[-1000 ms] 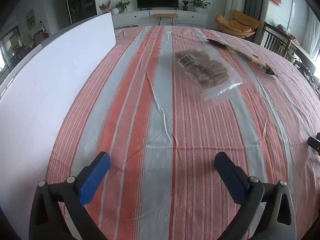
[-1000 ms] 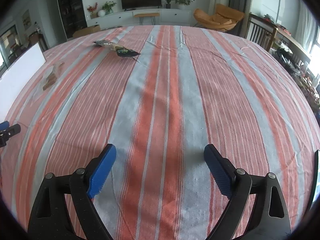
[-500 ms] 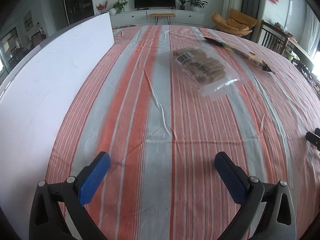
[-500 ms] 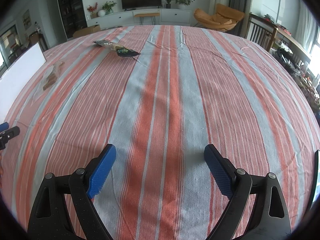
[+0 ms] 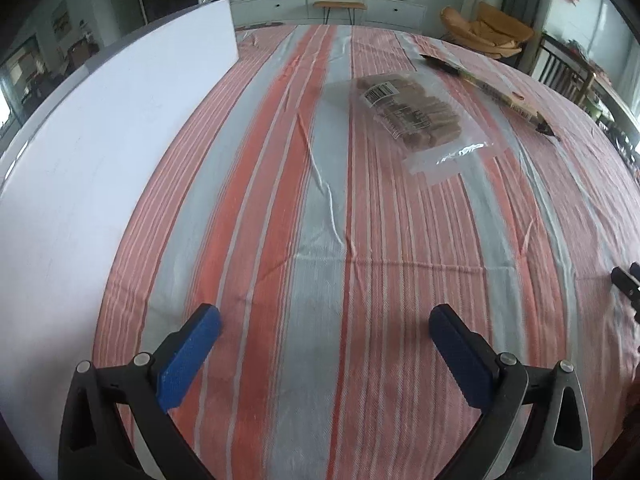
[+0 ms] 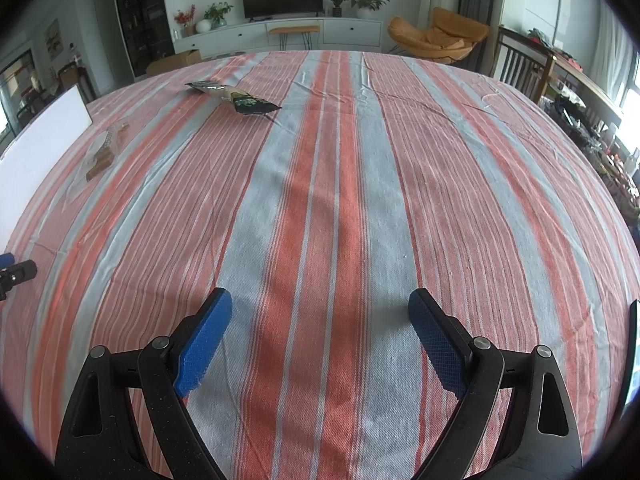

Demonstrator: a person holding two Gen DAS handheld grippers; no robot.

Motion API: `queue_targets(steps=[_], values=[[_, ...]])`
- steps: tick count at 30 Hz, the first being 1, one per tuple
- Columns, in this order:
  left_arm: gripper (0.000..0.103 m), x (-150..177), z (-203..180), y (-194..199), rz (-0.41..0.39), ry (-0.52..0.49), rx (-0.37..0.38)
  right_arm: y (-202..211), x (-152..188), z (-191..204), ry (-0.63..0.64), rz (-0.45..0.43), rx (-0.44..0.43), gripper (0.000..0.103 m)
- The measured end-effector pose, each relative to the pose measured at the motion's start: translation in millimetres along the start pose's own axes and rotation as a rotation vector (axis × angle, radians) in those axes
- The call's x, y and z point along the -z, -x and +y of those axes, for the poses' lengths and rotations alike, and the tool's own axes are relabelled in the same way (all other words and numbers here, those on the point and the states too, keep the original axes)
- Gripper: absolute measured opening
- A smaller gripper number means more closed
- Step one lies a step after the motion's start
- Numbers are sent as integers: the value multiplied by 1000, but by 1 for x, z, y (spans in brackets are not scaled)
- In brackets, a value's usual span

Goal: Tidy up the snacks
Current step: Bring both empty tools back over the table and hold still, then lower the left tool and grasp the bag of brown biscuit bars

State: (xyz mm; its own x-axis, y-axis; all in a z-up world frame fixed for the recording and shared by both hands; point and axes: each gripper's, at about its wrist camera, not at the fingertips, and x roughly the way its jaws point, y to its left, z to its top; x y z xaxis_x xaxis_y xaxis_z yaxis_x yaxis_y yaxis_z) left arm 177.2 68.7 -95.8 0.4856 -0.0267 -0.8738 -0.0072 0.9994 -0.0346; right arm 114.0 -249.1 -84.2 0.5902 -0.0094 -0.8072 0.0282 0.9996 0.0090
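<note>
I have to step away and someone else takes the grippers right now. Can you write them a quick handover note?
Left gripper: open, empty, over the striped tablecloth.
Right gripper: open, empty.
Clear bag of brown biscuits lies ahead of the left gripper, right of the white board. Long dark snack packet lies beyond it, apart from it.
Done: nothing picked up, as far as the table shows.
Left: both snacks.

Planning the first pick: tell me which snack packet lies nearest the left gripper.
The clear packet of brown biscuits, straight ahead of the open left gripper. The long dark packet lies farther off to its right.
</note>
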Motion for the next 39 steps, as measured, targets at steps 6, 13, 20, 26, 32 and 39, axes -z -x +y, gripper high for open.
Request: queue_targets(steps=[6, 13, 20, 26, 32, 39], values=[[103, -36, 4, 17, -31, 47, 168, 0, 0, 0, 0, 0, -1, 92], [103, -128, 0, 1, 12, 100, 251, 0, 0, 0, 0, 0, -1, 92], [103, -171, -56, -57, 99, -17, 172, 0, 0, 0, 0, 1, -2, 92], [103, -160, -67, -89, 104, -42, 19, -1, 0, 1, 0, 1, -2, 92], [103, -145, -47, -81, 29, -84, 22, -1, 0, 1, 0, 0, -3, 93], [103, -138, -31, -81, 14, -115, 38, 0, 0, 1, 0, 0, -3, 93]])
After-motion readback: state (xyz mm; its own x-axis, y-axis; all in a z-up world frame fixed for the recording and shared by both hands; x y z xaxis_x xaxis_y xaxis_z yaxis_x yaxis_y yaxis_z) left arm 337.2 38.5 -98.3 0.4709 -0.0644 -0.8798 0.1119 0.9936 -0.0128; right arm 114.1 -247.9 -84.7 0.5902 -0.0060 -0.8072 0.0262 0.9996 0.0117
